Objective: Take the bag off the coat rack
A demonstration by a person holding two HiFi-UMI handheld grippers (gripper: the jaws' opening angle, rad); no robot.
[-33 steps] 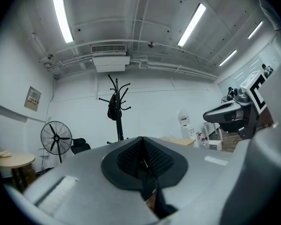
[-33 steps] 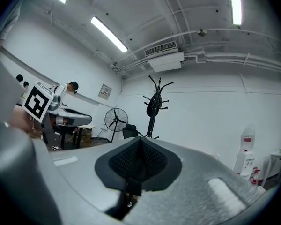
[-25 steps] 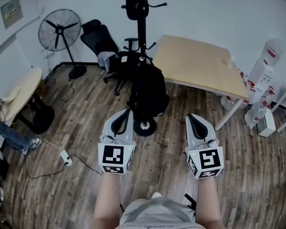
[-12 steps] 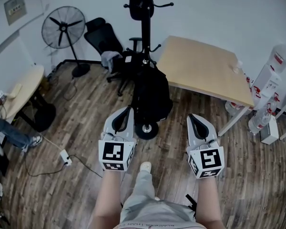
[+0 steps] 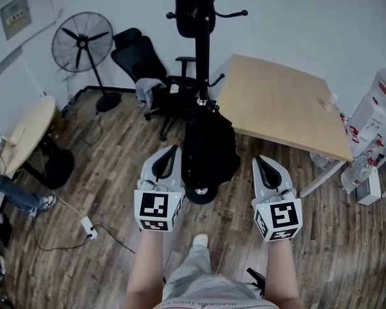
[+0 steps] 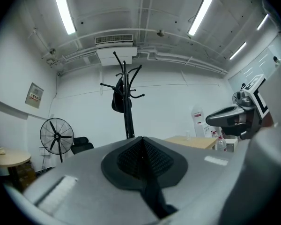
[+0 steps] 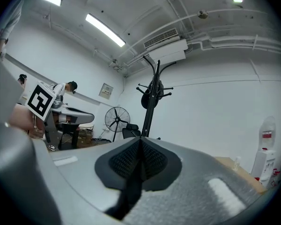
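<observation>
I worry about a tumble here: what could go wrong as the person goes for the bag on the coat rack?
1. The coat rack stands on a small round base with a dark bag high up; tugging the black backpack sideways might tip it.
2. The left gripper and right gripper are both shut and empty; they must open before they can grip anything.

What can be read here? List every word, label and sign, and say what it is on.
Nothing reads clearly.
Wall sign: too small to read.
Water bottle label: red, blurred.
Trouser waistband print: too blurred to read.
</observation>
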